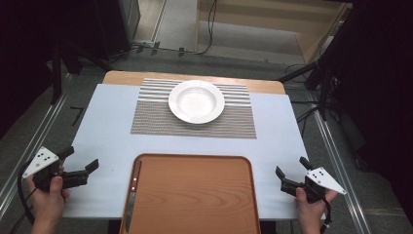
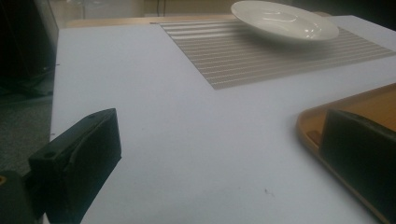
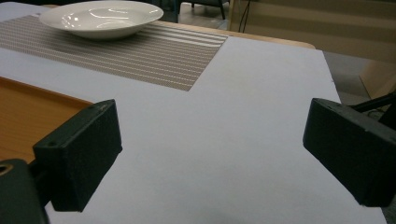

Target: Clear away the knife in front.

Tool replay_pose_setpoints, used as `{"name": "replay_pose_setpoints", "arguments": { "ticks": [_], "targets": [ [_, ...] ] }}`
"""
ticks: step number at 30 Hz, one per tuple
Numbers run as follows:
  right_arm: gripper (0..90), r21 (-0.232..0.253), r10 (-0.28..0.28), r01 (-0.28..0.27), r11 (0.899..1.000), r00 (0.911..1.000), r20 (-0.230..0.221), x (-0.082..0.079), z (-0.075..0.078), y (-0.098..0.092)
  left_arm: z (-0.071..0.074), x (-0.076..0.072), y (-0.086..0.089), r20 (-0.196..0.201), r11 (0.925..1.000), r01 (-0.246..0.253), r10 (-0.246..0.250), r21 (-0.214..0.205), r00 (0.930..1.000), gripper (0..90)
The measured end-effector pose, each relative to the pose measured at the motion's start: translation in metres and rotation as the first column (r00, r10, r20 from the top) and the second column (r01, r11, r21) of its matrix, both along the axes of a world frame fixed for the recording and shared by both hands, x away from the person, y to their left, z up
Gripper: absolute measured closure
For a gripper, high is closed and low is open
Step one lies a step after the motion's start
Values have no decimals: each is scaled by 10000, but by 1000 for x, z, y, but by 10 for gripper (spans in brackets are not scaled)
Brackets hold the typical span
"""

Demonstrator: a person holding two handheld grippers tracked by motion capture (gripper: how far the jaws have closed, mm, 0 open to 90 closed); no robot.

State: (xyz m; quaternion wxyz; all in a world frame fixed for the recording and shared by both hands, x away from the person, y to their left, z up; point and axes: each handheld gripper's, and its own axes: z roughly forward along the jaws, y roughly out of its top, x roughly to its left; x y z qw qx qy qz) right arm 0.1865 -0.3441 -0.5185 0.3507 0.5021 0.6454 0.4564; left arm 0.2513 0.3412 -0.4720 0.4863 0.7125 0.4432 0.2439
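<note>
Seen from the high view: left gripper [image 1: 80,159] at the near-left of the table [image 1: 107,131], held in the person's left hand [image 1: 48,195], jaws spread wide with nothing between them, aimed toward the tray. Just right of it, the wooden tray [image 1: 195,195] at the near edge, rim raised, corners rounded, grain running across. Lying inside along its left wall, a knife [image 1: 132,190] with a dark handle toward the far end and the blade toward the near end. Nothing else resting on the tray's floor.

Farther back, at the table's middle, a grey striped placemat [image 1: 151,119]. On its far half, a white round plate [image 1: 196,101], shallow and glossy, broad-rimmed, holding nothing. At the near-right, right gripper [image 1: 291,165] in the person's right hand [image 1: 309,204], jaws likewise wide apart and gripping nothing, well clear of the tray's right wall.

From the left gripper view: bare table [image 2: 187,140] between the two black jaws, the tray's corner [image 2: 317,126] partly behind the right-hand jaw, placemat [image 2: 261,56] and plate [image 2: 285,21] beyond at upper right. Knife hard to make out here; floor and camera stands, plain from above, mostly out of frame.

From the right gripper view: tray [image 3: 32,112] edging in at left behind the left-hand jaw, placemat [image 3: 154,56] and plate [image 3: 100,17] at upper left, the plate's gleam clearer than from above, and pale furniture past the table's far edge.
</note>
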Motion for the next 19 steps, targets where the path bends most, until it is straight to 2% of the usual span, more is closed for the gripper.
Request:
{"name": "replay_pose_setpoints", "arguments": {
  "ticks": [4, 8, 19],
  "targets": [
    [30, 10, -5, 5, 10000, 10000, -7, 0, 0, 0, -1, 0, 5, 54, 10000, -67, 67, -46, 10000, 0],
    [30, 11, -3, 3, 10000, 10000, -9, 0, 0, 0, -4, 1, 9, 80, 9988, -87, 91, -473, 9999, 0],
    [30, -2, 10, -10, 10000, 10000, 4, 0, 0, 0, -12, 3, 8, 60, 9990, -46, 49, -456, 10000, 0]
  ]
}}
